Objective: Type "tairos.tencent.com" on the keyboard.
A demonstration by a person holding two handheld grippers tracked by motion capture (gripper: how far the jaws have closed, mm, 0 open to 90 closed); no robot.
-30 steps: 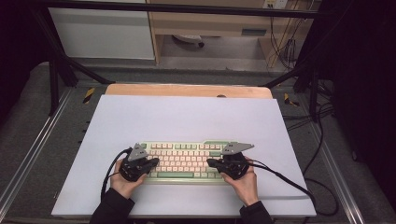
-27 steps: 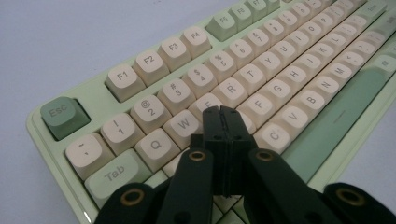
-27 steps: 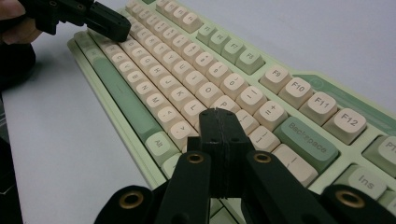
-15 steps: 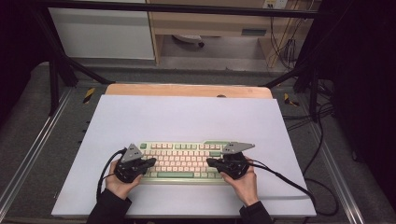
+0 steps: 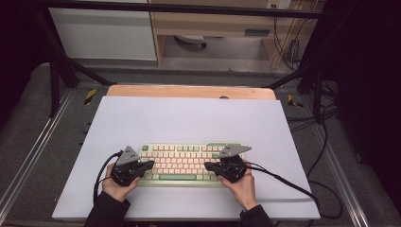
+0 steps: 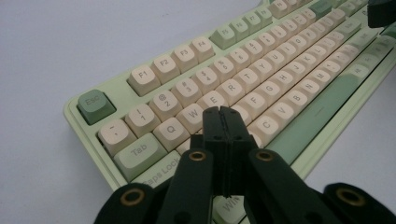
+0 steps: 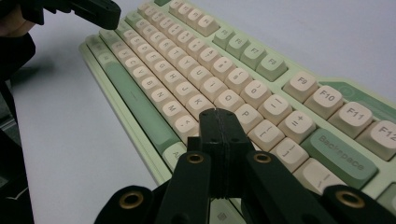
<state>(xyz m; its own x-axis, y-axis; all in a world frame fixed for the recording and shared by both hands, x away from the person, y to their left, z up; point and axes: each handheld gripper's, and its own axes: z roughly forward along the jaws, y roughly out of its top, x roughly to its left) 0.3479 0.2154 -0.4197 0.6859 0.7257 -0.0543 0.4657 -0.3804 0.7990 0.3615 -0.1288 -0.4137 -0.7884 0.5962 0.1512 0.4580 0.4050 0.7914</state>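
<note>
Keyboard (image 5: pixel 184 163) lies w/ long axis left-right on surface (image 5: pixel 189 118), under clenched, empty fingers of left gripper (image 6: pixel 220 112) & right gripper (image 7: pixel 218 114).

A pale green keyboard (image 5: pixel 182 162) lies flat on the white worktop (image 5: pixel 189 118), near its front edge, long side running left to right. Its letter and number keys are cream with dark legends; the Esc key (image 6: pixel 95 105), the space bar (image 7: pixel 135 105) and the Backspace key (image 7: pixel 343 156) are a darker green. All keys sit in even rows, none raised or missing where visible.
</note>
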